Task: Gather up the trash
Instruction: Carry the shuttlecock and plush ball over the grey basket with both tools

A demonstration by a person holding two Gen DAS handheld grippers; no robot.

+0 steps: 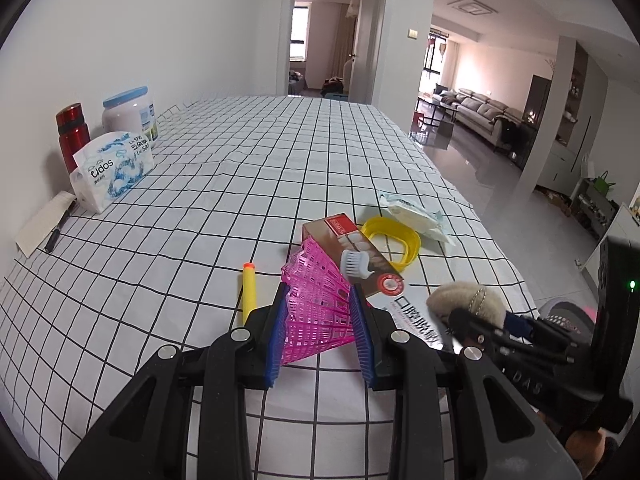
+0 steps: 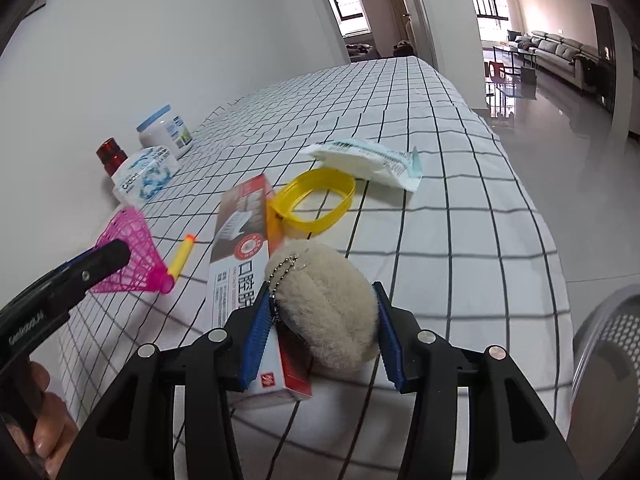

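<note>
Left wrist view: the left gripper [image 1: 322, 322] is clamping a pink plastic shuttlecock [image 1: 316, 300] between its blue-padded fingers [image 1: 277, 340], the skirt lying just above the checked cloth of the bench [image 1: 240, 168]. A yellow foam dart [image 1: 249, 290] with an orange tip is lying just beside the shuttlecock, on its left. Behind it, a toothpaste box [image 1: 352, 252] is resting against a yellow oval ring [image 1: 394, 240], with a white wipes packet [image 1: 416, 216] just beyond.

Right wrist view: the right gripper [image 2: 320, 320] is closing its fingers [image 2: 256, 328] on a beige plush keychain [image 2: 328, 304] with a small ball chain, held over the near end of the toothpaste box [image 2: 248, 256]. The shuttlecock [image 2: 132, 256] and the left gripper are showing at the left edge, the dart [image 2: 182, 258] between them and the box. The ring [image 2: 316, 200] and wipes packet [image 2: 372, 160] are lying farther along the cloth.

Against the wall, a tissue pack [image 1: 114, 168], a white jar with a blue lid [image 1: 130, 114] and a red flask [image 1: 72, 132] are standing close together, with a pen [image 1: 60, 224] lying on folded paper [image 1: 42, 222] nearer the camera. A grey mesh basket [image 2: 608, 360] is sitting off the bench's right edge.
</note>
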